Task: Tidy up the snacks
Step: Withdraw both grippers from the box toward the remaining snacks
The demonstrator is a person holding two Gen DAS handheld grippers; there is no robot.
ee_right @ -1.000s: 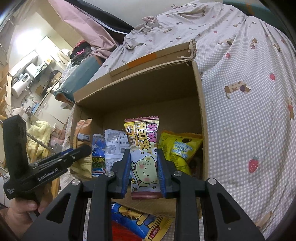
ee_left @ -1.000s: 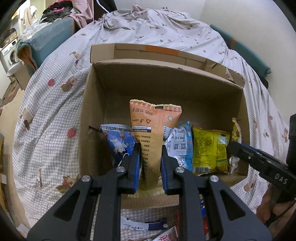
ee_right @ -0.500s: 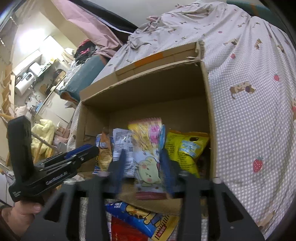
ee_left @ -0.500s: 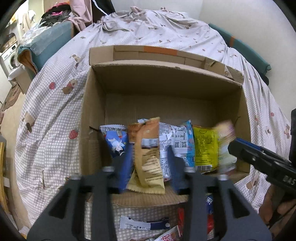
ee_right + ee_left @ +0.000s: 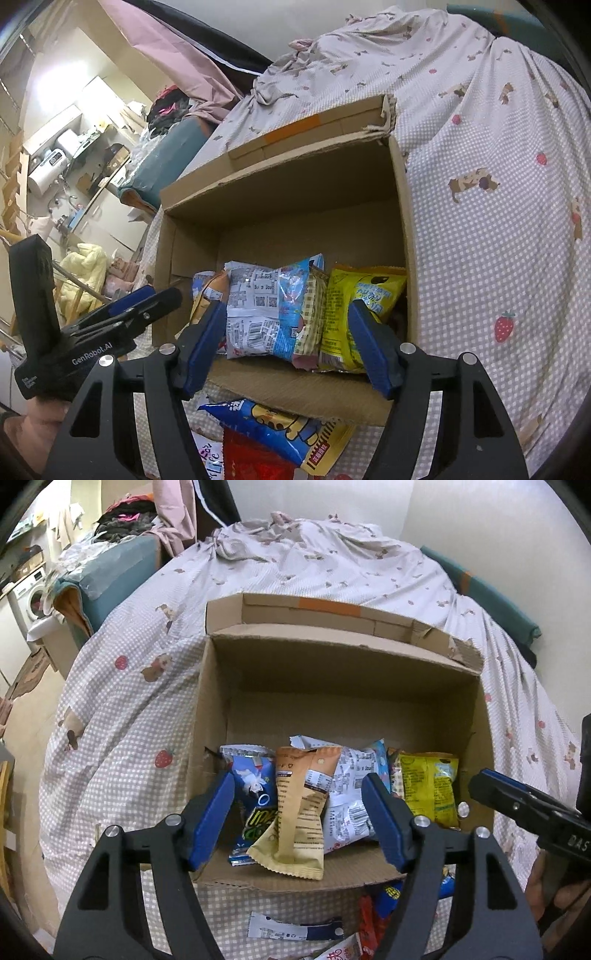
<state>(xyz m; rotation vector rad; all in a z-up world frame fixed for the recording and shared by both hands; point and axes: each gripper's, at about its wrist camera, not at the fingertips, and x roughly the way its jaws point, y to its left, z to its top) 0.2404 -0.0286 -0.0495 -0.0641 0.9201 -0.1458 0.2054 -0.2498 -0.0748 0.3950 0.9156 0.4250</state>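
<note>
1. Snacks stand in a row along the near wall of the cardboard box [image 5: 214, 701]: blue packet [image 5: 251, 775] at the left end, orange-tan packet [image 5: 299, 805] slumped forward, white-and-blue packet [image 5: 351, 794], then yellow packet [image 5: 428, 790] against the right wall. Rear half of the box floor is bare.
2. The box sits on the bed [image 5: 122, 709], towards its near edge.
3. Left tool [image 5: 299, 823]: jaws spread apart, nothing between them, poised over the orange-tan packet.
4. Right tool [image 5: 288, 343]: jaws likewise apart and empty, in front of the white-and-blue and yellow packets.
5. Loose snacks lie on the bed's near edge, outside the box: cartoon-print blue bag [image 5: 273, 428], red packet [image 5: 258, 458].
6. Judgement: a placing step looks complete; next comes fetching a loose packet, which calls for lowering a tool below the box front and closing on a packet edge.
</note>
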